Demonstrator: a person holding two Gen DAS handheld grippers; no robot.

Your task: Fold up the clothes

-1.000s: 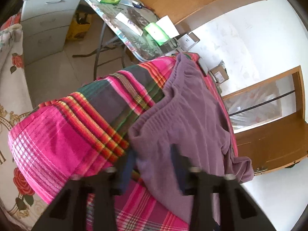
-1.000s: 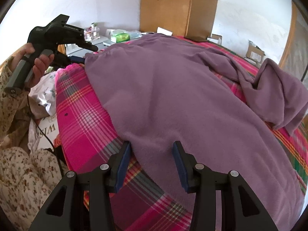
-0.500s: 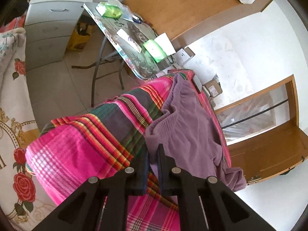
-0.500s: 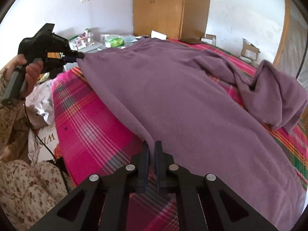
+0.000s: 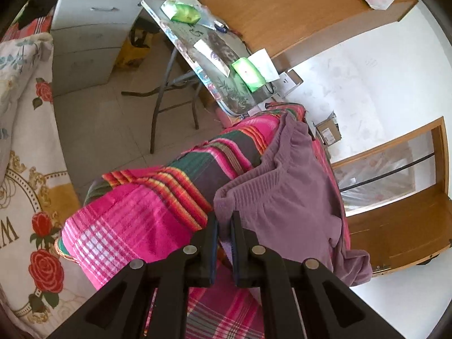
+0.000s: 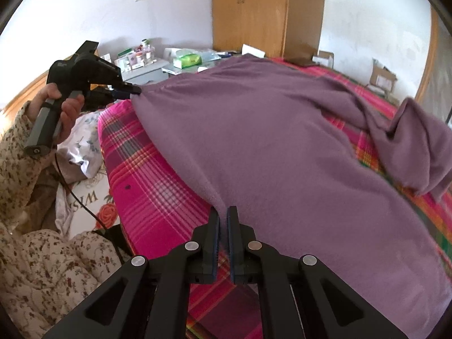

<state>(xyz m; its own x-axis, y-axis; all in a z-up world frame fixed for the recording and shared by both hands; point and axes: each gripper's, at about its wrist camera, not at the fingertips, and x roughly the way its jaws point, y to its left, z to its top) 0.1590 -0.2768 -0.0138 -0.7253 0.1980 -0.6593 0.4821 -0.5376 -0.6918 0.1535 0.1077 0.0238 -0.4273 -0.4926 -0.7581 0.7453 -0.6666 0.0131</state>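
**Both grippers pinching the purple garment's near edge**

I see the purple garment [image 6: 282,147] spread over the plaid bedcover [image 6: 158,186], one sleeve bunched toward the bed's far right edge. My right gripper [image 6: 223,214] is clamped on the hem at the near edge. My left gripper [image 5: 224,220] pinches the ribbed corner at the bed's left corner; the person's hand [image 6: 63,110] holds it.

One purple sweater [image 6: 282,147] is lying on one plaid blanket [image 6: 147,175]. Two grippers, left [image 5: 224,220] and right [image 6: 223,214], are pinching it. Two green packs [image 5: 185,14] [image 5: 250,73] are sitting on one folding table [image 5: 226,93].
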